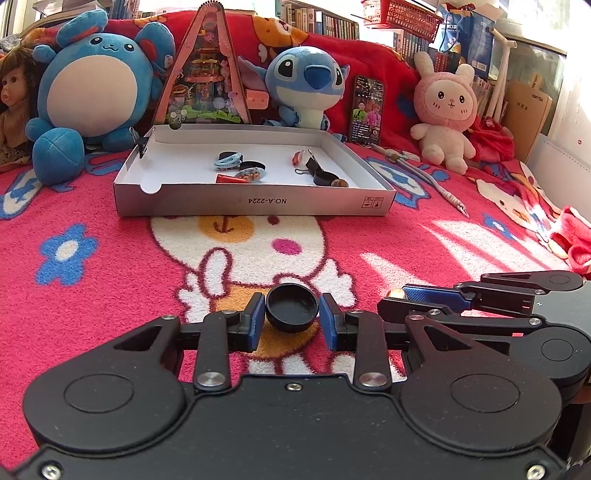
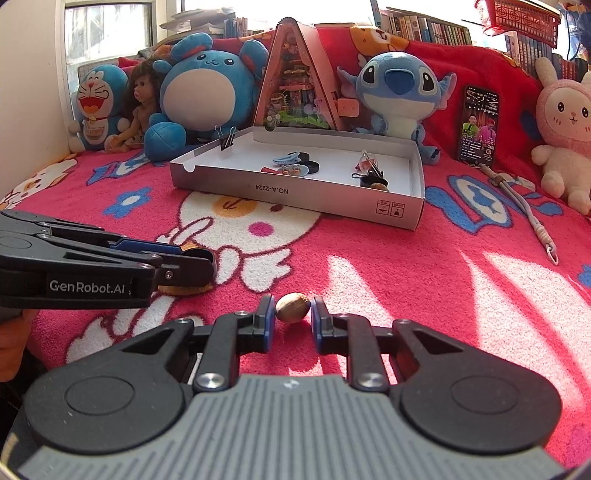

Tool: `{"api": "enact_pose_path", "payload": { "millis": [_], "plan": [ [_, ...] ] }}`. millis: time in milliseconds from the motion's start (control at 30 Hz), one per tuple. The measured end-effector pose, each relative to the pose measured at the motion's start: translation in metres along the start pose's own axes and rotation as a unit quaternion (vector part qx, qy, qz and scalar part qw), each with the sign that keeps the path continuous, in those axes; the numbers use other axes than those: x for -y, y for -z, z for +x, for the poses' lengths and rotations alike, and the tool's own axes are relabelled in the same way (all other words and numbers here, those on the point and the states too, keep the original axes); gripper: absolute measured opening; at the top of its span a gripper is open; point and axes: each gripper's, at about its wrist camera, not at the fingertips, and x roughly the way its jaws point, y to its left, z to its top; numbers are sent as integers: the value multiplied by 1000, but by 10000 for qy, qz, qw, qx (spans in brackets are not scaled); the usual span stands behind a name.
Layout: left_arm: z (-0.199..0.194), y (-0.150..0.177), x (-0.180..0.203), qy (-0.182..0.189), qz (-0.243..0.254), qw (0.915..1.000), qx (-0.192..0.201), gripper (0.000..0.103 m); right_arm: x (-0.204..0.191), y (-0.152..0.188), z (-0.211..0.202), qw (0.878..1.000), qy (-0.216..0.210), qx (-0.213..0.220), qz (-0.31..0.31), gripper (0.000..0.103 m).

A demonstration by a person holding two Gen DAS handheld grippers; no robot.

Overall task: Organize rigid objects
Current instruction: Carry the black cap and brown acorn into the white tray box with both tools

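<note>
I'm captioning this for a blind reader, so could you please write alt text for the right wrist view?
The right gripper holds a brown nut above a pink cartoon blanket. The left gripper reaches in from the left. Behind lies an open white box of small items, backed by plush toys and a phone.

A red blanket (image 1: pixel 110 302) printed with a white cartoon cat and blue flowers is spread across the whole scene. Along its far edge soft toys are lined up: a blue Doraemon (image 2: pixel 98 107) and a brown-haired doll (image 2: pixel 138 107) at far left, then a round blue plush (image 1: pixel 88 88), a triangular miniature-house display (image 1: pixel 205 74), a blue Stitch plush (image 1: pixel 306 85), an upright phone with a lit screen (image 1: pixel 365 110) and a pink rabbit plush (image 1: pixel 445 110) to the right. A beaded cord (image 1: pixel 428 173) is laid on the blanket right of centre. Shelves of books (image 2: pixel 436 27) and a red plastic basket (image 1: pixel 402 16) are seen beyond.
</note>
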Motion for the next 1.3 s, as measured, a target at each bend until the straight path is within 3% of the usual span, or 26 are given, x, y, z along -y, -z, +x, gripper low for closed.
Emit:
{"api": "enact_pose_path", "payload": {
  "millis": [867, 1300],
  "plan": [
    [9, -45, -14, -330, -54, 9984, 447, 30, 23, -34, 12, 9984, 236, 218, 470, 25],
    [24, -85, -29, -541, -162, 9961, 675, 30, 39, -71, 30, 9968, 298, 325, 671, 25]
  ]
}}
